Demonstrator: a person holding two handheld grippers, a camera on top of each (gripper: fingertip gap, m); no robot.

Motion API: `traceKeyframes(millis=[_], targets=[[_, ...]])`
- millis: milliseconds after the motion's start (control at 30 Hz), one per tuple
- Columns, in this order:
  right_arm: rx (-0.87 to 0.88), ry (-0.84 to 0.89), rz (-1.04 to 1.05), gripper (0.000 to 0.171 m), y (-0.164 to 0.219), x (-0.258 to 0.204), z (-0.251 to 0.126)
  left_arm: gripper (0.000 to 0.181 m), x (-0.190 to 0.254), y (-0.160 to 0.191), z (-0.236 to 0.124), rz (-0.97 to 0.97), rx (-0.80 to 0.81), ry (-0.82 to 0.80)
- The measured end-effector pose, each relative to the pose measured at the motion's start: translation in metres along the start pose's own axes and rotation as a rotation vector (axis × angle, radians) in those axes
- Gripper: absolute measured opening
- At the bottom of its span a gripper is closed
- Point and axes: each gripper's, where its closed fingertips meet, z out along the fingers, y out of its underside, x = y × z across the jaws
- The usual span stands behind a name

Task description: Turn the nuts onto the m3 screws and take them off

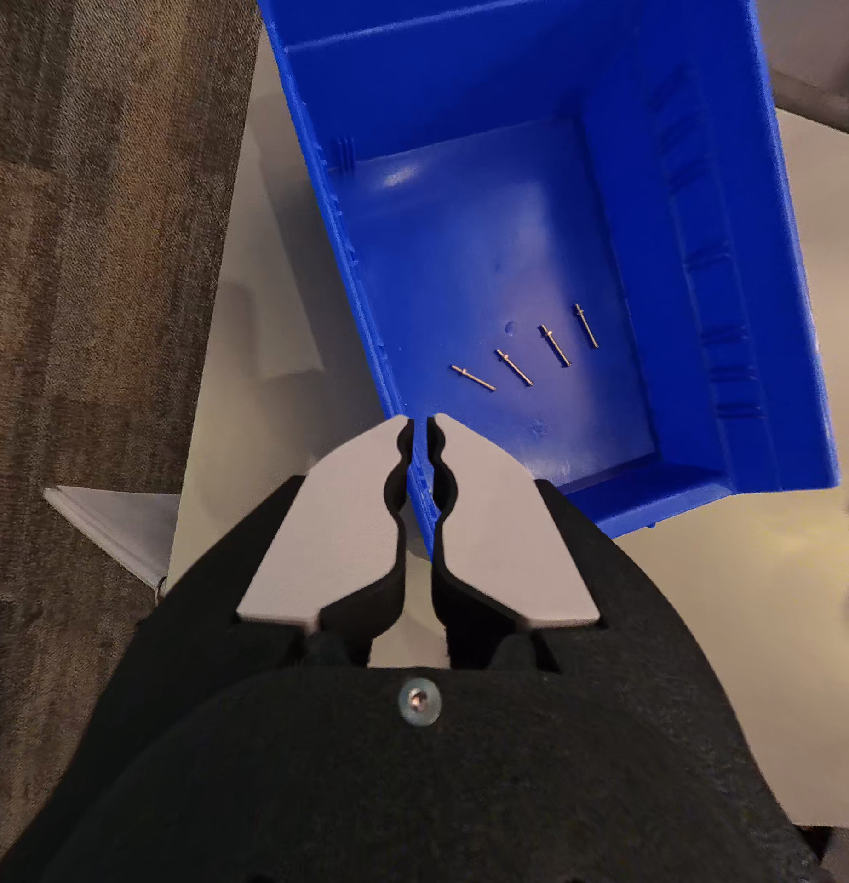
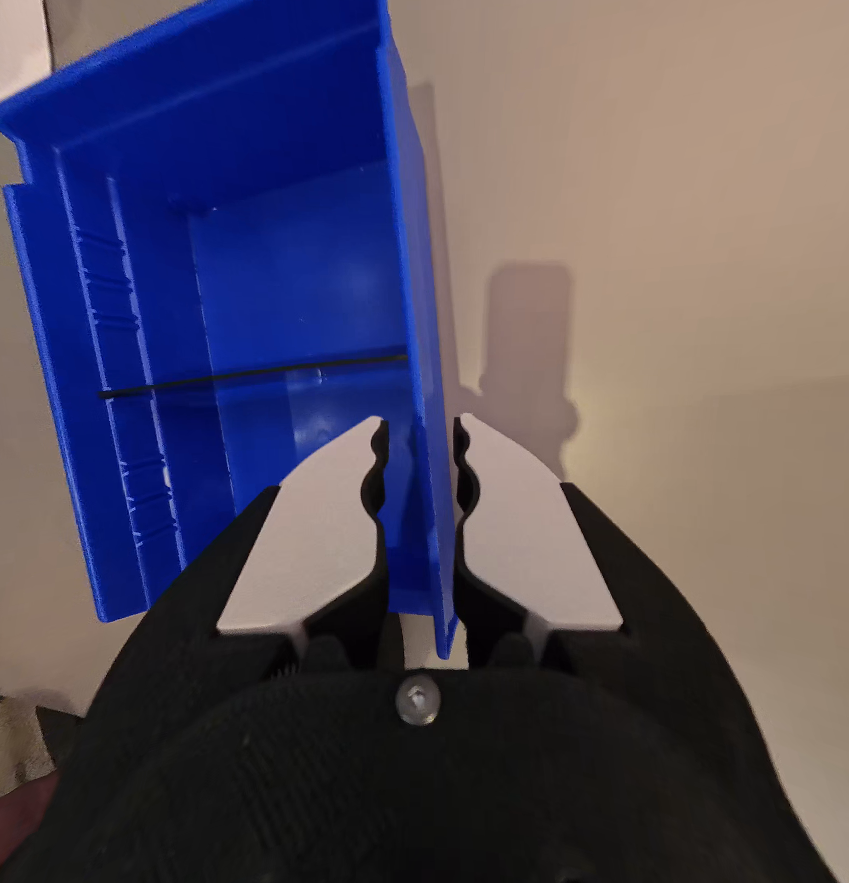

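In the left wrist view, several thin brass screws (image 1: 514, 367) lie side by side on the floor of a blue plastic bin (image 1: 508, 229). Each has a small collar near one end. My left gripper (image 1: 420, 420) is shut on this bin's left wall, which runs between the fingers. In the right wrist view, a blue bin (image 2: 279, 286) has a thin black divider (image 2: 250, 372) across it, and I see no screws in it. My right gripper (image 2: 421, 423) straddles its right wall and is shut on it. I cannot tell whether both views show the same bin.
The bins are over a white table (image 1: 747, 621). Its left edge (image 1: 207, 382) borders brown carpet (image 1: 78, 286). Shadows of the bin and gripper fall on the table in the right wrist view (image 2: 527, 334). Open table lies to the right (image 2: 676, 239). There is about 85 cm between the tips of the two grippers.
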Motion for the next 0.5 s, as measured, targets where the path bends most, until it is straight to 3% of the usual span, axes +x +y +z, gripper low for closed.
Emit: traceKeyframes(millis=[500], targets=[[-0.023, -0.007, -0.048, 0.027, -0.001, -0.009, 0.006, 0.0, -0.008, -0.004, -0.002, -0.027, 0.028, 0.0]])
